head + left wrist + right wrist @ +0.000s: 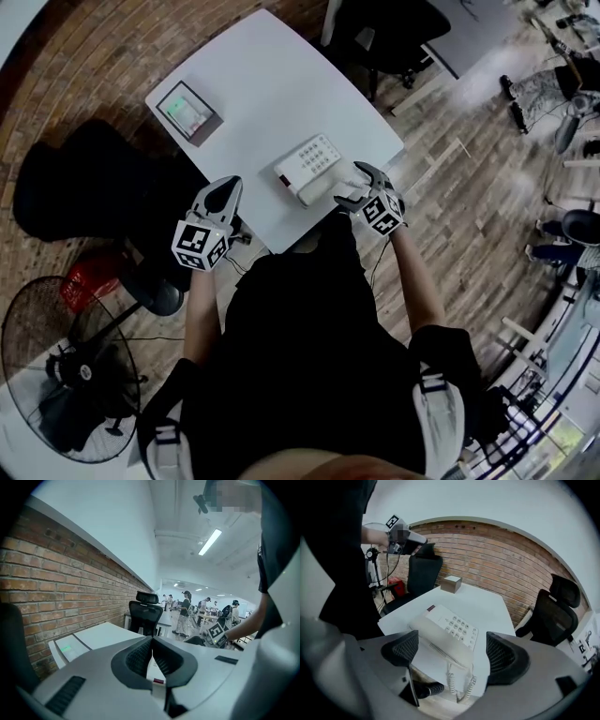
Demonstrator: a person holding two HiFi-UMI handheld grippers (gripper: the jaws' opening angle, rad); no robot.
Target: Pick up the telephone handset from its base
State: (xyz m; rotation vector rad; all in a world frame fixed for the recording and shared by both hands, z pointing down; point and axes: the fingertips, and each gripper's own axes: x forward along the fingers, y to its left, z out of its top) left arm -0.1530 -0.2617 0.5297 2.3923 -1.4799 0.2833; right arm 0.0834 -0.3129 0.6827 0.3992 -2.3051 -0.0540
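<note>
A white telephone (313, 165) sits near the front edge of the white table (262, 84). Its handset (443, 642) lies in the cradle along the near side of the base (454, 623), and the coiled cord (459, 686) hangs over the table edge. My right gripper (354, 187) is open, close to the handset's right end; in the right gripper view the handset lies between and just beyond its jaws (452, 651). My left gripper (222, 195) is shut and empty, off the table's left front edge, away from the phone. In the left gripper view its pads (151, 656) meet.
A small box with a green screen (188, 112) stands at the table's far left corner. Black office chairs (394, 33) stand beyond the table and another (84, 183) to its left. A floor fan (61, 375) stands at lower left. Brick wall behind.
</note>
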